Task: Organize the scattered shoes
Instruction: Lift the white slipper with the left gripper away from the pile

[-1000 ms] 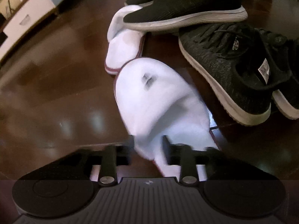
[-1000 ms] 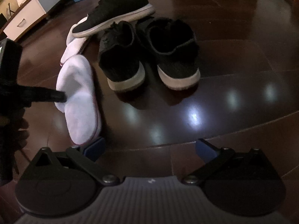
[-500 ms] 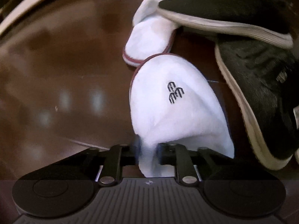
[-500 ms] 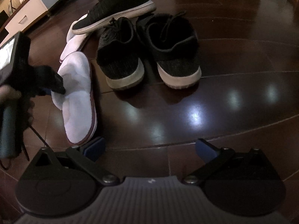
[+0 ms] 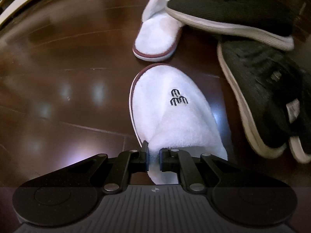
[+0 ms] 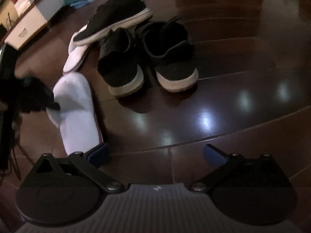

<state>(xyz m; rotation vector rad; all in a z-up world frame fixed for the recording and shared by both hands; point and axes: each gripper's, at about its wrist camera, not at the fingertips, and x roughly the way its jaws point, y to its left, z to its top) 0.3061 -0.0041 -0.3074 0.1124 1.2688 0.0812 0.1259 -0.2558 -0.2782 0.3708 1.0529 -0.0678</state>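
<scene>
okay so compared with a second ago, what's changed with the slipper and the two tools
The left tool keeps its pinch on the near slipper and has drawn it back from the pile, opening a gap to the far slipper. The right tool stays open and empty. The far slipper remains under the black sneaker, and the sneaker pair has not moved.

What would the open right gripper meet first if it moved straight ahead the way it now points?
Probably bare wooden floor, then the right-hand black sneaker; the right gripper looks clear of the white slipper. Depth is uncertain.
</scene>
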